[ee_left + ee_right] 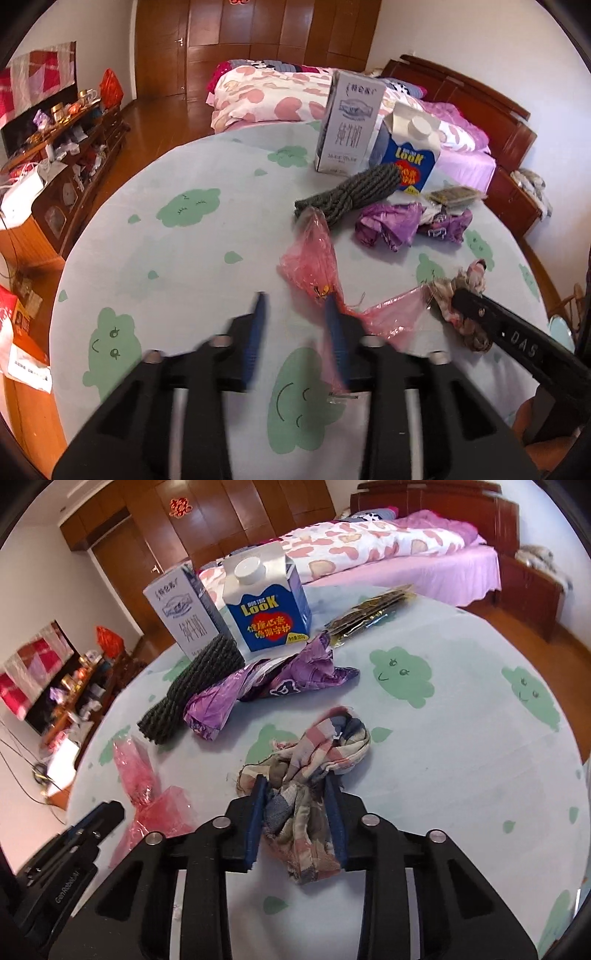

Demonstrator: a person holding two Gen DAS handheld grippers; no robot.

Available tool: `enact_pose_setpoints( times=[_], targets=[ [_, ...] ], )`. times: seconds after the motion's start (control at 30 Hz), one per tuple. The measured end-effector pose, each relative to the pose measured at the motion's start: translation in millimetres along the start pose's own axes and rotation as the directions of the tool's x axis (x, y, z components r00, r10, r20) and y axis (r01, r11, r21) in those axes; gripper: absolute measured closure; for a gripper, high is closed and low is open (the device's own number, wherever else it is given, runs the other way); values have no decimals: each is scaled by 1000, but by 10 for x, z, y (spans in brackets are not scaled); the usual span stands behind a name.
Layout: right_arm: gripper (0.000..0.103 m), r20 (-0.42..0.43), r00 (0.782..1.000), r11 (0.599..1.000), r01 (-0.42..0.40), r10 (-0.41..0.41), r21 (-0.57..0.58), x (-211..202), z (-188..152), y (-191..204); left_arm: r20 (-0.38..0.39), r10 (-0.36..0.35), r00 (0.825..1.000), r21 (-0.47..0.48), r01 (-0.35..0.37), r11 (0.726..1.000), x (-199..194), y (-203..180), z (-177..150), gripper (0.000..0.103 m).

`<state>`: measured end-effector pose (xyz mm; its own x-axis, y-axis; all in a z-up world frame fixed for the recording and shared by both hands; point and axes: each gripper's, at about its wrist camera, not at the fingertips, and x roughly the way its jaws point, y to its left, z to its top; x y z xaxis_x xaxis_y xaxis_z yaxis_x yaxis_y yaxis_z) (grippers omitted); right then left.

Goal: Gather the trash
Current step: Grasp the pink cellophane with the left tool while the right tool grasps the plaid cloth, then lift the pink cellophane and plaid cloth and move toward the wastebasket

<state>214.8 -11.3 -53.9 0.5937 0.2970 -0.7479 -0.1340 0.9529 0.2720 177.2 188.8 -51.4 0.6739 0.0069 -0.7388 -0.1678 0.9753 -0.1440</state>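
— Cloth first: how many rags on the worktop [461,738]?

— One checked rag [314,775], crumpled, in pink, blue and beige. It sits low in the middle of the right wrist view, bunched between the two blue fingers [334,819] of the right claw [295,788], which is closed on it.

— And plastic?

— One pink plastic bag [314,258], thin and see-through, lying at centre frame in the left wrist view. The left claw [295,306] stands open over the cloud-print cover; the bag's near end drapes against its right-hand finger [338,339], while the other finger is bare. It is blurred, so I cannot tell whether the bag is caught there.

— Cartons?

— Two, upright and side by side in the upper middle: one grey-white milk carton [184,613] and one blue carton [266,605] with a white cap, marked "LOOK".

— Anything else?

— One coil of dark rope [192,690] in front of the cartons, one crumpled purple wrapper [266,683] just right of it, and one dark packet [369,613] farther back at upper right. Behind the worktop is one bed [388,546] with a heart-print quilt.
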Motion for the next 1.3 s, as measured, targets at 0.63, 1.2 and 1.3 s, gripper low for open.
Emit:
enact_pose_setpoints(
  times=[0.63, 1.2, 1.3],
  targets=[
    [76, 107, 982, 984, 165, -158, -67, -516, -331, -375, -81, -9, 997, -7, 8, 1000, 359, -382, -31, 69],
    [76, 171, 976, 984, 152, -134, -96, -792, -524, -226, 1, -3, 1000, 80, 3, 997, -164, -502, -278, 82],
    [76, 184, 975, 984, 148, -127, -104, -868, -559, -202, 12, 0, 1000, 86, -1, 996, -266, -503, -324, 82]
  ],
)
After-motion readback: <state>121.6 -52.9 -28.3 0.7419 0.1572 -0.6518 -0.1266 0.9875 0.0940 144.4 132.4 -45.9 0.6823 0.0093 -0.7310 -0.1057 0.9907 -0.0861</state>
